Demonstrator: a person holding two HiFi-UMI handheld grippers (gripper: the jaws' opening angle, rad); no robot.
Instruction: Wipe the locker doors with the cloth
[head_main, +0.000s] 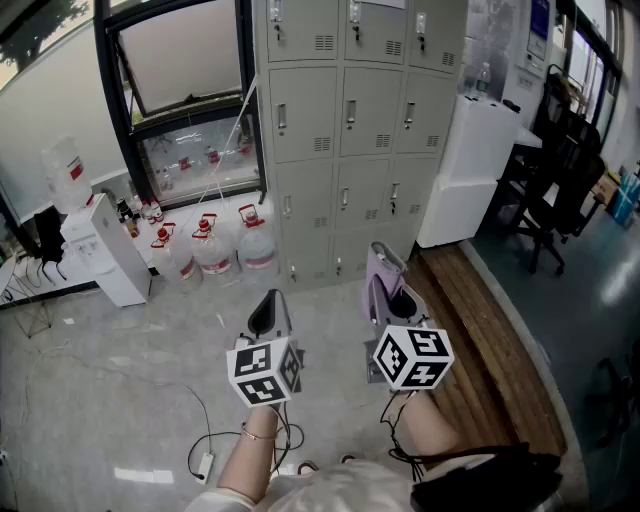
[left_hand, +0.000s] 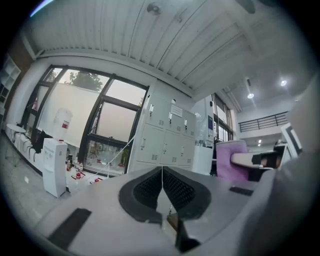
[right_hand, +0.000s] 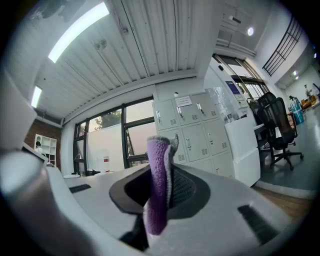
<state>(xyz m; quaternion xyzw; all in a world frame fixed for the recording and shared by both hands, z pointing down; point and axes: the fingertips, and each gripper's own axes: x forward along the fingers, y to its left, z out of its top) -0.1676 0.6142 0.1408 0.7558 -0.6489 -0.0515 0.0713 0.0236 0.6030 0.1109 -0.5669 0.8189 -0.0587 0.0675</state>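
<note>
The grey lockers (head_main: 345, 125) stand against the far wall, a grid of small doors with handles and vents; they also show in the left gripper view as lockers (left_hand: 167, 137) and in the right gripper view as lockers (right_hand: 192, 135). My right gripper (head_main: 385, 285) is shut on a folded purple cloth (head_main: 381, 272), which stands up between the jaws as a cloth (right_hand: 159, 185). The cloth (left_hand: 231, 159) shows at the right of the left gripper view. My left gripper (head_main: 266, 312) is shut with nothing in it, its pads (left_hand: 176, 189) pressed together. Both grippers hang well short of the lockers.
Several water jugs (head_main: 215, 245) stand on the floor left of the lockers under a window (head_main: 180, 85). A white water dispenser (head_main: 95, 240) is at left. A white cabinet (head_main: 465, 170) stands right of the lockers, with a black office chair (head_main: 555, 205) beyond. Cables (head_main: 215, 440) lie near my feet.
</note>
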